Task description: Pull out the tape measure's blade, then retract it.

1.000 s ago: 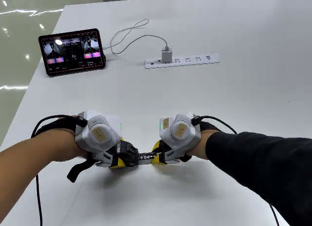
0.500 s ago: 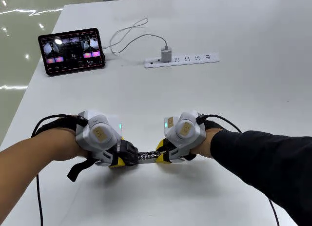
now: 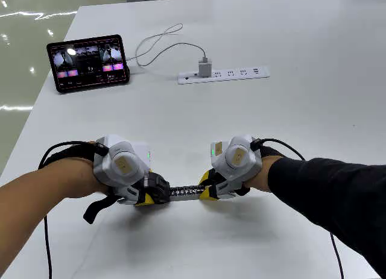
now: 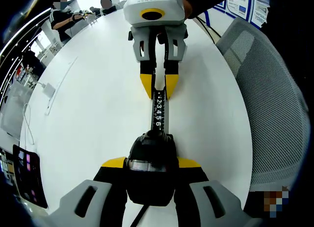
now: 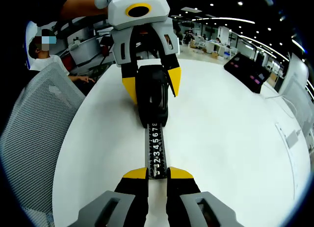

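A black tape measure case [image 4: 151, 161] sits between the yellow-tipped jaws of my left gripper [image 4: 151, 164], which is shut on it. In the head view the case [image 3: 158, 190] rests low over the white table. Its dark blade [image 3: 186, 190] with white numbers runs right to my right gripper [image 3: 208, 192]. The blade [image 5: 155, 147] shows numbers up to about 8, and my right gripper [image 5: 157, 175] is shut on its end. In the left gripper view the blade [image 4: 158, 111] stretches away to the other gripper's yellow fingertips [image 4: 147, 86].
A tablet [image 3: 88, 63] with a lit screen stands at the table's far left. A white power strip [image 3: 224, 75] with a plugged charger and white cable [image 3: 158, 45] lies beyond the grippers. A mesh chair [image 4: 267, 99] stands beside the table. People sit at the far side of the room.
My right gripper has moved to the right, away from the left one, and more of the blade has come out of the case. The left gripper has stayed put.
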A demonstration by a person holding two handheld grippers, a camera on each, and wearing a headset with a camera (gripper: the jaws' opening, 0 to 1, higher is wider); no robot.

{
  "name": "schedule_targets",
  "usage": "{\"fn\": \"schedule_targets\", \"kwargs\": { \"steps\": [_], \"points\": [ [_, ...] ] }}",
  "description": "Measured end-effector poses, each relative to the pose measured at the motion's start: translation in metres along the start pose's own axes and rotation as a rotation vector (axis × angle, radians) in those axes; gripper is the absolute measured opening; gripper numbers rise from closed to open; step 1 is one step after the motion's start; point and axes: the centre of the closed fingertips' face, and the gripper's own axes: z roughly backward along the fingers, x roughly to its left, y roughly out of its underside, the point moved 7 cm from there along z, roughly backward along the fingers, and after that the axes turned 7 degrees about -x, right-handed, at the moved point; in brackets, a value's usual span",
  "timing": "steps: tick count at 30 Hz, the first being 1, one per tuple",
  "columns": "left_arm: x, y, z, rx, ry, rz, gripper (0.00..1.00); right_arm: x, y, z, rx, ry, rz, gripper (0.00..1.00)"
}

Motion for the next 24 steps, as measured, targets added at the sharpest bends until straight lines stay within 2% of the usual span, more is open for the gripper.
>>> {"fn": "schedule_targets", "kwargs": {
  "steps": [24],
  "points": [
    [0.0,0.0,0.0,0.0,0.003,0.01,0.31,0.001,0.012,0.013,0.002,0.014,-0.014,0.09]
  ]
}}
